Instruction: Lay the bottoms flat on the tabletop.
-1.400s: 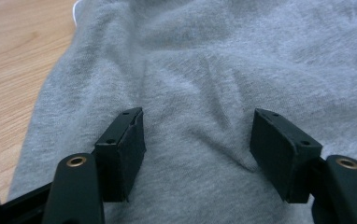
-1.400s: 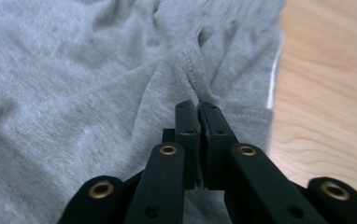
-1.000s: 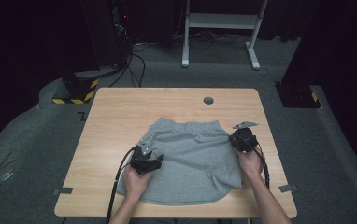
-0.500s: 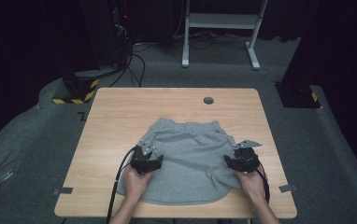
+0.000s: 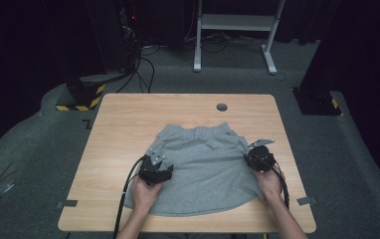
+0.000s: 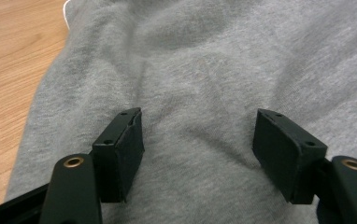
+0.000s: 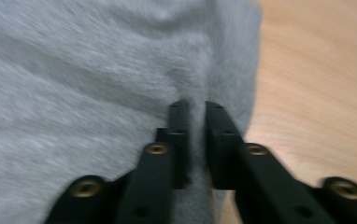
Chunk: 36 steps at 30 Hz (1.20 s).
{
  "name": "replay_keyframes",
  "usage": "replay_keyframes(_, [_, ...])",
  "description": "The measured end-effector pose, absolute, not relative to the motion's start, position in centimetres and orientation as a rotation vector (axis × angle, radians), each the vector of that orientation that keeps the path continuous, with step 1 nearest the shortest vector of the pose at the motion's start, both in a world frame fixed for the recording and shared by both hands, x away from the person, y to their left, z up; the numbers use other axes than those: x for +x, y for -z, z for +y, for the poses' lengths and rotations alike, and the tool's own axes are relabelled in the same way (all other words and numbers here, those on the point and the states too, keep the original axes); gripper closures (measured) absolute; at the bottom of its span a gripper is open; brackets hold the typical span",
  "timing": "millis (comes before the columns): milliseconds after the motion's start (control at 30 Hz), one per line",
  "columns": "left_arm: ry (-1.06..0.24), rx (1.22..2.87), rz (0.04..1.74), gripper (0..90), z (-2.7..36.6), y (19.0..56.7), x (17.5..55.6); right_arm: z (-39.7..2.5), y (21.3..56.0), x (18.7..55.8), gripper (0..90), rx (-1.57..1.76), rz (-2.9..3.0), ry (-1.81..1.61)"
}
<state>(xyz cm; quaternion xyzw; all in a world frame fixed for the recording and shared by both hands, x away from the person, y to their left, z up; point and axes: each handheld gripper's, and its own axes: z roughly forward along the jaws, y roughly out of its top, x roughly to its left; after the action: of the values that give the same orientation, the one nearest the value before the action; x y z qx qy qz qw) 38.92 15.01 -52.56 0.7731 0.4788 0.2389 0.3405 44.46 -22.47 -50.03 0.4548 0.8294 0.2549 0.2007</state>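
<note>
My right gripper point(image 7: 196, 109) pinches the shorts point(image 5: 205, 167) edge; left gripper point(image 6: 197, 130) gapes empty over cloth, must close next.

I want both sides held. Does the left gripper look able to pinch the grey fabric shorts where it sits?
Probably yes: the left gripper has its jaws open right over the grey fabric shorts, with nothing between.
</note>
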Motion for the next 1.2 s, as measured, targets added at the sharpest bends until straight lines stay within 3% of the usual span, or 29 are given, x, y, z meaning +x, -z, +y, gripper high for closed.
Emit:
replay_keyframes(67, [-0.622,2.013,1.245,33.4,15.0,52.6,38.9,-23.0,49.8,43.7,61.5,1.314,2.286,-0.797])
replay_keyframes(167, [-0.62,2.011,1.247,33.4,15.0,52.6,38.9,-23.6,48.8,42.0,56.4,1.3,2.248,-0.857])
replay_keyframes(300, [-0.621,2.012,1.248,33.4,14.9,52.6,38.9,-25.0,47.5,38.0,53.5,1.267,2.207,-1.002])
replay_keyframes(467, [-0.623,2.013,1.247,33.4,14.9,52.6,38.9,-25.4,48.3,35.0,53.3,1.222,2.25,-0.986])
replay_keyframes(567, [-0.621,2.013,1.247,33.4,14.9,52.6,38.9,-25.4,49.8,35.0,57.8,1.249,2.294,-0.908])
replay_keyframes(633, [-0.623,2.014,1.246,33.5,14.9,52.6,38.9,-25.5,50.6,35.5,69.5,1.278,2.336,-0.888])
replay_keyframes(667, [-0.623,2.014,1.245,33.4,14.9,52.6,38.9,-25.4,50.9,35.6,79.6,1.259,2.335,-0.881])
replay_keyframes(733, [-0.623,2.013,1.246,33.4,14.9,52.6,38.9,-25.1,50.8,35.5,85.1,1.215,2.35,-0.88])
replay_keyframes(1000, [-0.624,2.013,1.246,33.4,14.9,52.6,38.9,-22.1,47.1,35.7,85.8,1.056,2.31,-0.991])
replay_keyframes(1200, [-0.625,2.014,1.246,33.4,14.9,52.6,38.9,-16.7,45.9,37.8,85.5,0.939,2.386,-1.011])
